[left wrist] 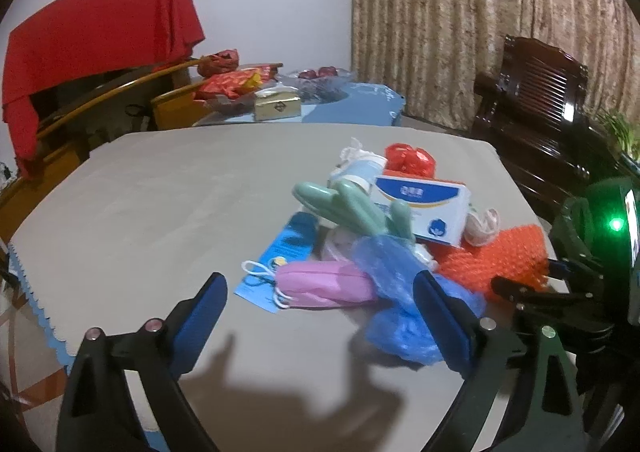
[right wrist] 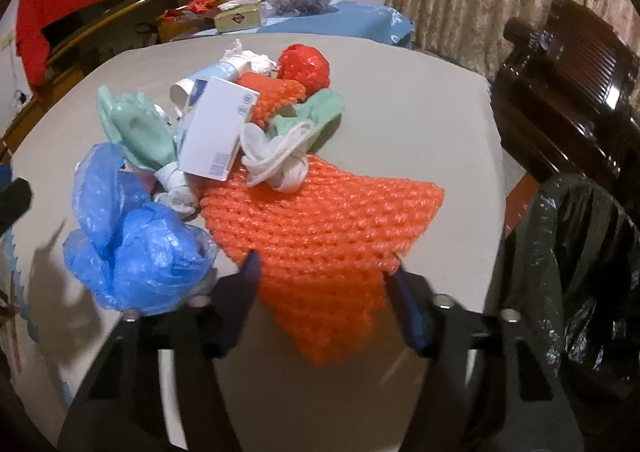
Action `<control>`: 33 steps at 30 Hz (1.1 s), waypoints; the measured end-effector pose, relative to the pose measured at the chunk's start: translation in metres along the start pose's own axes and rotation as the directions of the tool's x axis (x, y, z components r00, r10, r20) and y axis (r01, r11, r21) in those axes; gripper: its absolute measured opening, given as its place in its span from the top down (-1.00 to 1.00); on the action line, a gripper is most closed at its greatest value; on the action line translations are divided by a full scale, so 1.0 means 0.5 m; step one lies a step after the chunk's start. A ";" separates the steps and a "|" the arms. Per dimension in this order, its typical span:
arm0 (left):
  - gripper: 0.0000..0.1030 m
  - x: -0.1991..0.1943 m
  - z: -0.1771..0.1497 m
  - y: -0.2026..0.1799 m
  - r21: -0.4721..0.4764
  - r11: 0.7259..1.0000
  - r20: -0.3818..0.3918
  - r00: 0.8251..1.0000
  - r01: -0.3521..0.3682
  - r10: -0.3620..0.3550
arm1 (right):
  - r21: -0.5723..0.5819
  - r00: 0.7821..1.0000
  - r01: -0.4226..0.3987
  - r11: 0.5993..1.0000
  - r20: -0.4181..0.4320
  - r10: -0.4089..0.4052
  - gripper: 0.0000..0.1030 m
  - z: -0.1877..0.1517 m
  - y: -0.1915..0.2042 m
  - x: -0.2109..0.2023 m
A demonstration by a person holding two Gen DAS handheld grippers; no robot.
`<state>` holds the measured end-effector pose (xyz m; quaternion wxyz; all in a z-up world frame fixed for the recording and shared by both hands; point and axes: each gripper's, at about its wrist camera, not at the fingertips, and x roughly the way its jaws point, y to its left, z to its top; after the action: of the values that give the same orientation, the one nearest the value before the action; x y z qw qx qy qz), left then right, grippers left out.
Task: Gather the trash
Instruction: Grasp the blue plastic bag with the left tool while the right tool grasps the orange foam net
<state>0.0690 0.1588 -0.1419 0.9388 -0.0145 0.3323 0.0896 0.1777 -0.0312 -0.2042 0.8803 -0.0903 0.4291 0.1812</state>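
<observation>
A heap of trash lies on the grey table (left wrist: 140,212). My left gripper (left wrist: 322,300) is open just above the table, its blue pads either side of a pink face mask (left wrist: 320,286) and a crumpled blue plastic bag (left wrist: 400,292); neither pad presses on them. In the right wrist view my right gripper (right wrist: 323,276) has closed on the near end of an orange bubble-wrap sheet (right wrist: 320,212), both pads against its edges. Also in the heap are a white and blue box (left wrist: 424,208), mint-green gloves (left wrist: 352,208), a red plastic ball (right wrist: 304,66) and white knotted wads (right wrist: 276,164).
A black trash bag (right wrist: 580,252) hangs open off the table's right edge. A dark wooden chair (right wrist: 560,92) stands behind it. Beyond the table's far edge stand a blue-covered table (left wrist: 352,108) with packets and a red-draped cabinet (left wrist: 100,32).
</observation>
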 end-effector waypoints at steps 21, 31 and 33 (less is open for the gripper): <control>0.70 0.090 -0.048 -0.114 0.063 0.966 -0.139 0.961 0.250 -0.239 | 0.013 0.987 -0.155 0.988 0.055 0.154 0.87 0.008 -0.024 -0.108; 0.83 0.015 -0.005 -0.108 0.035 0.958 -0.078 0.956 0.286 -0.283 | -0.024 0.980 -0.155 0.988 0.119 0.157 0.87 0.028 -0.034 -0.214; 0.83 0.000 0.005 -0.108 0.030 0.955 -0.065 0.954 0.295 -0.292 | -0.016 0.979 -0.154 0.988 0.131 0.155 0.87 0.025 -0.041 -0.232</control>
<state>0.0802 0.1057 -0.1419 0.9314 -0.0479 0.3562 -0.0578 0.1291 -0.0743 -0.1051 0.8898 -0.0469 0.3750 0.2558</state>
